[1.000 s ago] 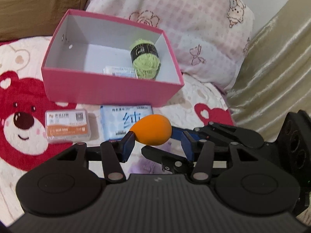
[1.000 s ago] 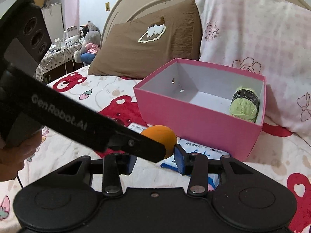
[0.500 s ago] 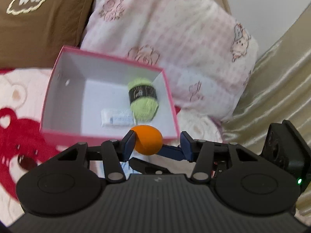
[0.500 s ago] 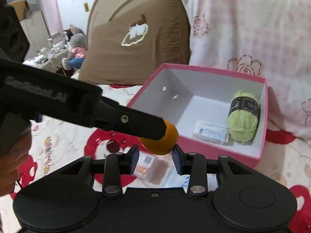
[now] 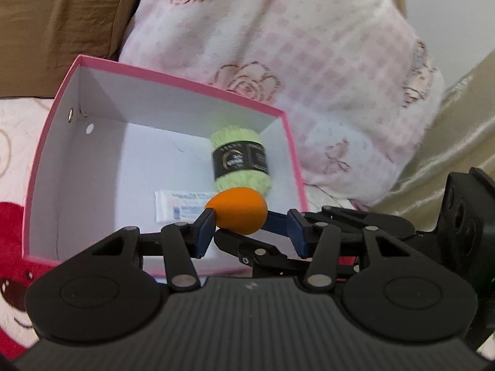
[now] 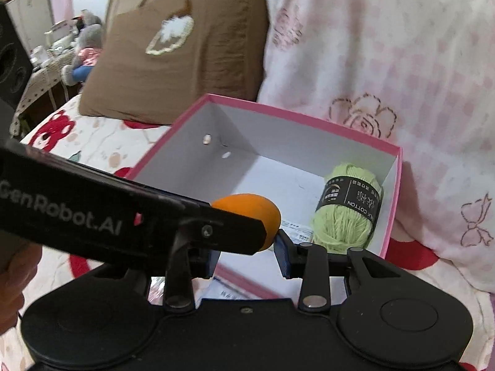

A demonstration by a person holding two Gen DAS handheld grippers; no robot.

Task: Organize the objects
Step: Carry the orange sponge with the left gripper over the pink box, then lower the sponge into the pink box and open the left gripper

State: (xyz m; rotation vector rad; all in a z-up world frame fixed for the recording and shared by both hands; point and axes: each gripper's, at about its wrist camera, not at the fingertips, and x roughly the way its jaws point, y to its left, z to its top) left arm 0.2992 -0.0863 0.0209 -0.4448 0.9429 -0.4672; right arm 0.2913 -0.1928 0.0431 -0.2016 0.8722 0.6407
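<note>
An orange egg-shaped sponge [image 5: 238, 209] is held over the near edge of the pink box [image 5: 46, 142]; it also shows in the right wrist view [image 6: 253, 210]. My right gripper [image 6: 247, 252] is shut on the orange sponge. My left gripper [image 5: 250, 228] stands open around it, its left pad touching the sponge. Inside the pink box [image 6: 393, 204] lie a green yarn ball [image 5: 239, 162] [image 6: 346, 216] and a white packet [image 5: 179, 205].
The box rests on a bear-print bedspread [image 5: 12, 216]. A brown pillow [image 6: 173, 46] and a pink checked pillow [image 5: 309, 61] lean behind it. A gold curtain [image 5: 458, 123] hangs at the right. A blue-print packet [image 6: 229, 290] lies in front of the box.
Both grippers have lifted and moved forward with the orange sponge, from the bedspread in front of the box to over its near edge. The packets in front have dropped out of the left view.
</note>
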